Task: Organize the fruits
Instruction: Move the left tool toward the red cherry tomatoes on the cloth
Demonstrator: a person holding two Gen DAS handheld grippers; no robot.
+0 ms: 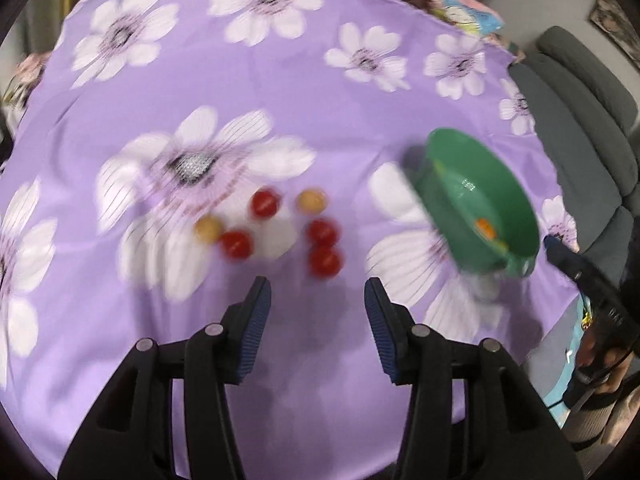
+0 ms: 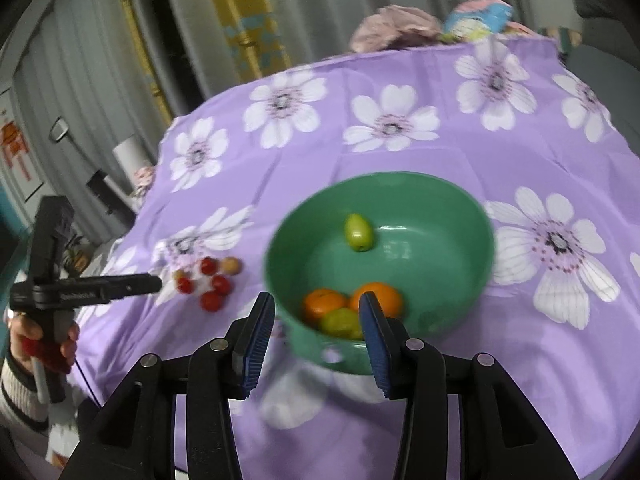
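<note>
Pear (image 2: 359, 232) in bowl (image 2: 472, 216) points stem-end upward; both grippers (image 1: 318, 292) (image 2: 317, 308) part-open, empty.

A lilac tablecloth (image 2: 400, 92) printed with white, dark-centred flowers; a plain green plastic bowl (image 2: 452, 216) — inside, two orange fruits (image 2: 326, 302), two yellow-green ones (image 2: 359, 232); at nine o'clock, small red (image 2: 211, 301) and tan balls (image 2: 231, 265).

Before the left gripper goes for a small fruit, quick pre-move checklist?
1. Left gripper open and holding nothing: ok.
2. Small red and yellow round fruits loose on the purple flowered tablecloth, ahead of the left jaws: ok.
3. Green plastic bowl has room left: ok.
4. Right gripper holding nothing: ok.
5. Right gripper clear of the bowl rim: cannot tell.
</note>
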